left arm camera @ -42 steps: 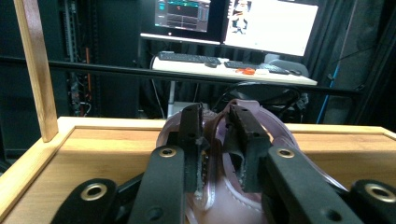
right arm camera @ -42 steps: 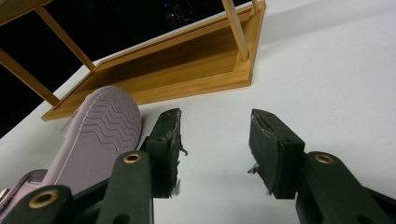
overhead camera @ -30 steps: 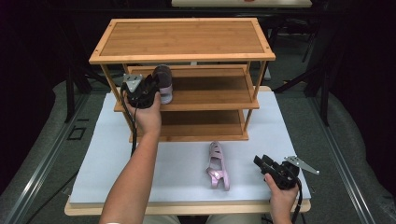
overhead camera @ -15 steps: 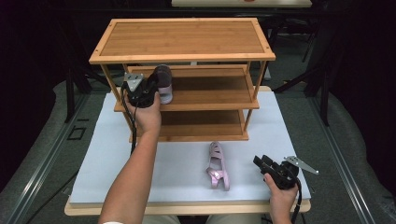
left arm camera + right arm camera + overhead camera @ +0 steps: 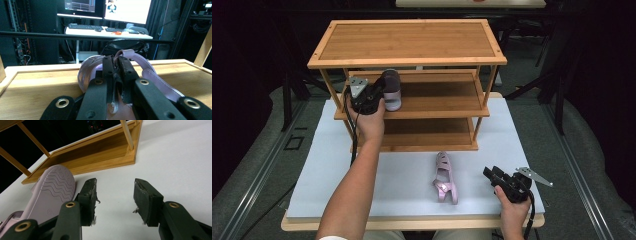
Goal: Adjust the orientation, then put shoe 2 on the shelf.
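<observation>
A pink child's sandal [image 5: 391, 90] stands on the middle shelf [image 5: 437, 97] of a three-tier bamboo shoe rack [image 5: 407, 42], left of centre in the upper half of the high view. The left gripper [image 5: 379, 95] holds it: in the left gripper view its jaws have just been closing and now pinch the sandal's strap [image 5: 125, 53] between the pads, nearly together. The person's left forearm runs up from the bottom edge, slightly left of centre, to the shelf's front left corner, the hand wrapped around the gripper's body and the jaws pointing level into the rack.

A second pink sandal [image 5: 445, 177] lies on the pale worktop [image 5: 337, 175] below the rack, right of centre, tipped on its side. In the right gripper view its wavy sole [image 5: 56, 188] shows at lower left, just beside one jaw. The right gripper [image 5: 491, 172] rests low at the lower right of the high view, held in the person's right hand [image 5: 512, 207]; its jaws stand wide apart with nothing between them.
</observation>
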Tool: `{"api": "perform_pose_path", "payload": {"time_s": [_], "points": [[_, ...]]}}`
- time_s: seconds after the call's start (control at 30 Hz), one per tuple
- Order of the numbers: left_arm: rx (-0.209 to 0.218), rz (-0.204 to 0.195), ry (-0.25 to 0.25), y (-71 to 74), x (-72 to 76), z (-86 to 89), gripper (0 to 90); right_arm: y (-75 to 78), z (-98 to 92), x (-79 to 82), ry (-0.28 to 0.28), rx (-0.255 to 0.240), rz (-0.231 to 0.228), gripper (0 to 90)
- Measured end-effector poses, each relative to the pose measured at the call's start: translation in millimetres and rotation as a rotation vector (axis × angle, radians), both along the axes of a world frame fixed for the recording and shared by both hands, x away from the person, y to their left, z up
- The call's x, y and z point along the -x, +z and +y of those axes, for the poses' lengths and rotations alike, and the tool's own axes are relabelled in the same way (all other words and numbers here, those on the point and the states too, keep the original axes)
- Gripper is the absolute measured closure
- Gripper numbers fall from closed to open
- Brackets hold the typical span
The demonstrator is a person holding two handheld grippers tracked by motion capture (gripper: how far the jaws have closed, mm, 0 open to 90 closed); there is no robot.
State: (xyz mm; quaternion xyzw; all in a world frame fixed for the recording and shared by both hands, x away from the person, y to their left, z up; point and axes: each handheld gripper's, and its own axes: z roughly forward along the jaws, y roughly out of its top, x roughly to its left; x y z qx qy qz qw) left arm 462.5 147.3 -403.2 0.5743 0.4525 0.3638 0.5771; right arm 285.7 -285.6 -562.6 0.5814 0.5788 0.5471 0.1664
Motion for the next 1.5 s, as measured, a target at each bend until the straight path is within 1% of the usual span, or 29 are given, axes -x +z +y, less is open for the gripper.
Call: {"api": "perform_pose_path", "payload": {"time_s": [0.1, 0.17, 0.2, 0.33, 0.4, 0.43, 0.47, 0.5, 0.53, 0.57, 0.6, 0.67, 0.7, 0.73, 0.77, 0.8, 0.9, 0.93, 1.03, 1.1, 1.13, 1.2, 1.23, 1.3, 1.33, 1.37, 1.4, 1.47, 1.5], "points": [[0.01, 0.012, 0.002, 0.4, -0.5, 3.4, 84.0, 0.2, 0.5, 0.1, 0.002, 0.0, -0.002, 53.1], [0.01, 0.009, 0.009, 0.7, 0.8, 4.7, 82.3, 0.3, 1.1, -0.2, 0.002, 0.004, -0.007, 53.0], [0.025, 0.002, 0.003, 0.9, 1.8, 4.9, 80.8, 0.5, 1.4, -0.3, 0.003, 0.006, -0.004, 52.9], [0.04, -0.019, 0.024, 2.2, 9.2, 9.3, 65.3, 1.3, 3.6, -0.3, 0.005, 0.017, -0.008, 53.0], [0.064, -0.031, 0.024, 2.4, 16.2, 12.2, 60.8, 2.4, 4.7, 0.2, 0.008, 0.034, -0.017, 52.9], [0.065, -0.043, 0.022, 2.4, 21.7, 14.2, 59.6, 3.0, 5.3, 0.6, 0.009, 0.037, -0.019, 53.0], [0.064, -0.054, 0.026, 2.3, 25.2, 15.4, 58.8, 4.3, 5.9, 1.5, 0.01, 0.054, -0.017, 53.0], [0.059, -0.062, 0.026, 2.4, 30.0, 17.4, 58.1, 4.4, 7.0, 1.5, 0.003, 0.058, -0.033, 52.9], [0.062, -0.064, 0.019, 2.6, 36.3, 20.7, 57.2, 5.9, 7.7, 2.5, 0.009, 0.071, -0.028, 53.0], [0.06, -0.068, 0.013, 2.4, 39.8, 23.0, 56.0, 6.8, 9.7, 3.0, 0.011, 0.078, -0.046, 53.0], [0.062, -0.07, 0.003, 2.0, 44.5, 25.7, 54.9, 7.8, 11.1, 3.6, 0.014, 0.089, -0.049, 53.0], [0.049, -0.079, -0.012, -1.8, 54.4, 32.1, 52.8, 10.8, 16.1, 5.1, 0.029, 0.128, -0.056, 52.9], [0.044, -0.071, -0.02, -4.5, 59.4, 36.3, 51.3, 11.3, 18.2, 5.4, 0.033, 0.135, -0.066, 52.7], [0.059, -0.064, -0.031, -8.2, 64.2, 41.1, 51.1, 11.7, 20.9, 5.7, 0.037, 0.15, -0.081, 52.5], [0.069, -0.055, -0.048, -12.3, 68.1, 45.8, 51.0, 12.9, 23.2, 6.4, 0.046, 0.171, -0.077, 51.9], [0.067, -0.034, -0.056, -15.9, 71.8, 50.1, 51.0, 13.6, 25.7, 6.8, 0.053, 0.18, -0.084, 51.3], [0.054, -0.001, -0.049, -25.8, 84.4, 62.8, 47.2, 14.6, 32.2, 7.4, 0.06, 0.188, -0.105, 50.2], [0.052, 0.009, -0.051, -29.2, 88.8, 67.0, 46.0, 15.6, 33.8, 7.9, 0.065, 0.204, -0.102, 49.6], [0.016, 0.036, -0.067, -39.4, 98.9, 77.0, 45.6, 18.3, 39.3, 9.1, 0.071, 0.233, -0.11, 47.6], [0.006, 0.061, -0.083, -46.4, 105.5, 82.3, 45.6, 19.6, 43.1, 9.8, 0.081, 0.254, -0.117, 47.1], [-0.007, 0.065, -0.093, -50.6, 109.0, 84.2, 45.5, 19.2, 45.4, 9.5, 0.082, 0.265, -0.135, 47.1], [-0.034, 0.048, -0.094, -60.6, 116.3, 85.5, 45.7, 20.3, 50.1, 10.2, 0.097, 0.273, -0.138, 47.2], [-0.047, 0.049, -0.097, -65.3, 119.6, 85.6, 45.7, 20.9, 52.5, 10.7, 0.098, 0.28, -0.142, 48.2], [-0.048, 0.044, -0.112, -75.1, 126.8, 86.0, 45.6, 22.8, 55.9, 12.2, 0.118, 0.286, -0.137, 54.9], [-0.043, 0.041, -0.115, -78.4, 129.6, 85.9, 45.5, 22.9, 58.1, 12.6, 0.124, 0.28, -0.158, 59.5], [-0.037, 0.036, -0.128, -82.8, 133.1, 86.3, 45.5, 23.9, 59.1, 13.6, 0.135, 0.279, -0.153, 63.1], [-0.038, 0.028, -0.135, -87.7, 136.5, 86.6, 45.5, 24.4, 60.9, 14.2, 0.145, 0.273, -0.165, 66.7], [-0.057, 0.021, -0.139, -97.2, 142.2, 87.5, 45.6, 27.0, 64.0, 17.0, 0.163, 0.277, -0.176, 74.4], [-0.064, 0.017, -0.137, -102.0, 144.1, 88.1, 45.6, 27.7, 66.2, 18.0, 0.171, 0.267, -0.196, 79.4]]}}
